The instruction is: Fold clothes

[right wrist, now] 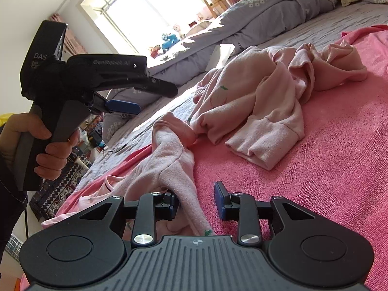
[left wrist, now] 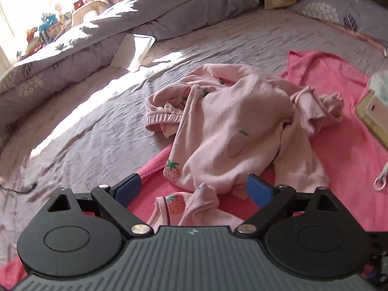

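A crumpled pale pink garment with strawberry prints (left wrist: 230, 131) lies in a heap on a bright pink towel (left wrist: 339, 160) spread over the bed. Its elastic waistband (left wrist: 162, 118) points left. My left gripper (left wrist: 194, 189) hovers open over the heap's near edge, with a loose pink fold (left wrist: 191, 203) below its fingers. In the right wrist view the same garment (right wrist: 254, 92) sprawls across the towel (right wrist: 315, 181). A long strip of it (right wrist: 174, 155) runs down between the fingers of my open right gripper (right wrist: 197, 203) and touches the left finger. A hand holds the open left gripper (right wrist: 155, 99) in the air at upper left.
A folded grey quilt (left wrist: 72, 55) lines the far side of the bed, with a white sheet of paper (left wrist: 133, 51) beside it. A phone and a packet (left wrist: 374, 111) and a white ring (left wrist: 380, 181) lie at the towel's right edge. A black cable (left wrist: 19, 189) lies left. A bright window (right wrist: 145, 12) is behind.
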Demonstrator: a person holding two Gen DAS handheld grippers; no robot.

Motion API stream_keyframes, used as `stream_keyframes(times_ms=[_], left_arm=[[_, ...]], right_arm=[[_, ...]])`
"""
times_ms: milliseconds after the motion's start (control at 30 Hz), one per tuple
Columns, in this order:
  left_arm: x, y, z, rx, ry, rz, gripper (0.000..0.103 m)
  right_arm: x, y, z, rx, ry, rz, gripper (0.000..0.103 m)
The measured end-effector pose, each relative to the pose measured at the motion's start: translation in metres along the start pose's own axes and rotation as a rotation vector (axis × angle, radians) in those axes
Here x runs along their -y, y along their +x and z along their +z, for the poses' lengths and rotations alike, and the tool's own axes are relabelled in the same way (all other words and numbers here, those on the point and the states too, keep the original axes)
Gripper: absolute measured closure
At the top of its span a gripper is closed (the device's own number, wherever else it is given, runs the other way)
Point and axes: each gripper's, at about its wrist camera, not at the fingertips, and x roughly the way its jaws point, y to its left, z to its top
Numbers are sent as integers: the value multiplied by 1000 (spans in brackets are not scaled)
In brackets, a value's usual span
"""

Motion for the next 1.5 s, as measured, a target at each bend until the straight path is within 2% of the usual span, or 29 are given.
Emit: stream_keyframes(times_ms=[33,100,133,167,200,333,433,533,600,667,767,800,833,867,933,1000,1067,1133,1200,1267,1300,1367,1400,1500], left_arm=[[16,4,-2,-4,95,60,16],[36,19,-7,-50,213,124,39],[39,28,-9,-83,224,135,45],[38,36,-10,-113,203,132,60],[33,44,-10,-138,155,118,82],[-4,55,-6,-139,-119,49,87],[-28,52,-5,-79,-288,50,96],[-51,49,-4,-18,-456,52,96],[-66,46,-4,22,-555,53,94],[-68,35,-7,48,-543,58,89],[-75,2,-25,95,-492,81,75],[-78,-11,-33,110,-483,92,64],[-84,-25,-45,118,-482,103,59],[-90,-40,-59,127,-482,115,53],[-104,-75,-100,150,-492,140,50],[-113,-105,-145,165,-496,188,38],[-116,-128,-188,170,-492,258,26],[-119,-141,-233,153,-499,342,25],[-126,-139,-264,101,-532,356,24],[-135,-135,-285,79,-599,325,21],[-139,-137,-295,95,-637,297,20],[-144,-140,-306,129,-670,262,19],[-145,-142,-309,143,-673,253,14],[-129,-149,-310,158,-547,299,9]], right_arm=[[0,0,0,0,0,0,70],[0,0,0,0,1,1,69],[0,1,0,0,1,1,69],[1,1,0,0,1,2,68],[1,1,0,0,2,3,68],[1,0,0,8,4,7,68],[2,-2,0,24,12,10,68],[3,-3,1,33,24,9,68],[3,-3,1,30,25,4,68],[3,-2,1,28,25,2,68],[1,-2,1,28,11,-4,68],[0,-2,1,30,2,-7,68],[-2,-3,1,32,-12,-6,68],[-4,-3,1,32,-27,-4,68],[-10,-5,0,29,-64,-4,68],[-17,-6,0,21,-117,-21,68],[-28,-5,-2,1,-193,-55,68],[-45,2,-4,-26,-296,-112,68],[-70,15,-8,-37,-454,-217,68],[-89,29,-11,-35,-574,-311,70],[-91,29,-10,-17,-583,-325,81],[-89,25,-4,20,-560,-336,83],[-82,19,1,38,-509,-328,83],[-36,13,20,-11,-203,-253,82]])
